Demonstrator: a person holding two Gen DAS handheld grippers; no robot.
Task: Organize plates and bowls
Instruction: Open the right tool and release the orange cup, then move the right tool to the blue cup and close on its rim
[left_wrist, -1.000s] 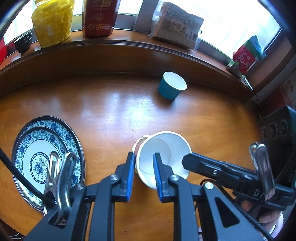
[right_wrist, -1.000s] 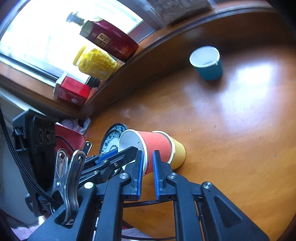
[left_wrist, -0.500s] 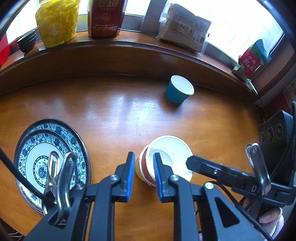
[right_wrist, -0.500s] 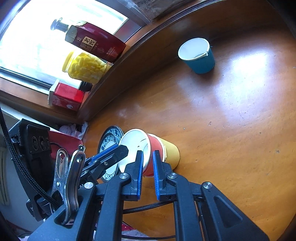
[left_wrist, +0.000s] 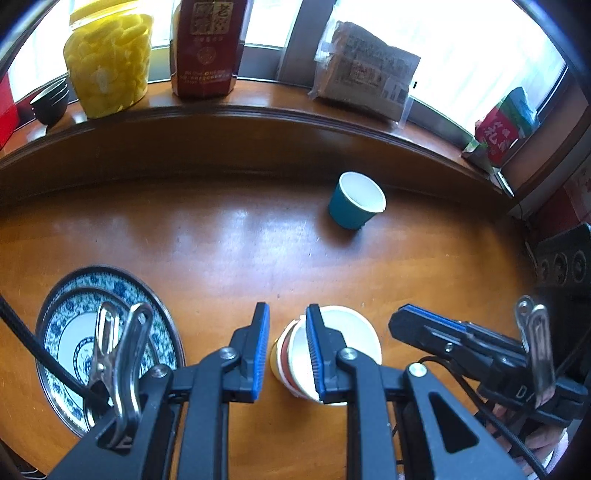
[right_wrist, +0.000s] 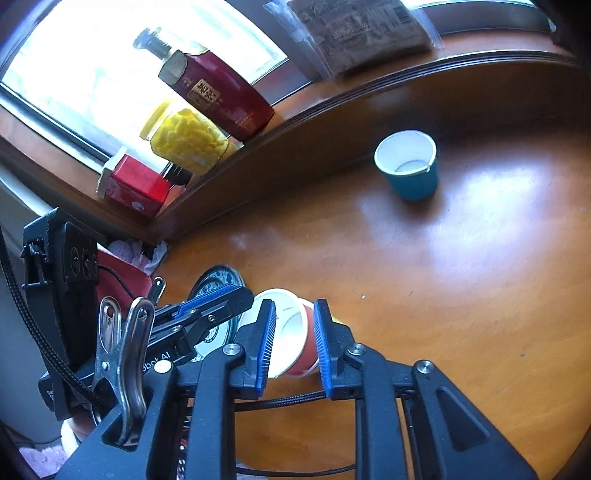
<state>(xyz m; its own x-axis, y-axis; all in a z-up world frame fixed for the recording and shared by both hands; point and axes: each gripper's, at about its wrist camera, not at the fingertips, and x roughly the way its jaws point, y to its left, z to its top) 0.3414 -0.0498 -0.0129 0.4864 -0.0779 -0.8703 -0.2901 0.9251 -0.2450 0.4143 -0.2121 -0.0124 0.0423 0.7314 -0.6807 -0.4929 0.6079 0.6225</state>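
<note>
A red paper cup nested in a yellow one (left_wrist: 343, 343) stands on the wooden table, white inside; it also shows in the right wrist view (right_wrist: 295, 343). My left gripper (left_wrist: 286, 350) is open, its right finger over the stack's left rim. My right gripper (right_wrist: 291, 339) is open with its jaws on either side of the stack; whether they touch it is unclear. A lone teal cup (left_wrist: 356, 201) stands further back, also in the right wrist view (right_wrist: 410, 166). Two stacked blue-and-white plates (left_wrist: 74, 332) lie at the left.
A raised wooden sill (left_wrist: 258, 122) runs behind the table with a yellow jar (left_wrist: 109, 62), a red box (left_wrist: 207, 48), a packet (left_wrist: 365, 85), dark bowls (left_wrist: 50, 101) and a red-green bag (left_wrist: 506, 125).
The cup stack has gone from tilted to standing on the table. Both grippers have opened and let go of it.
</note>
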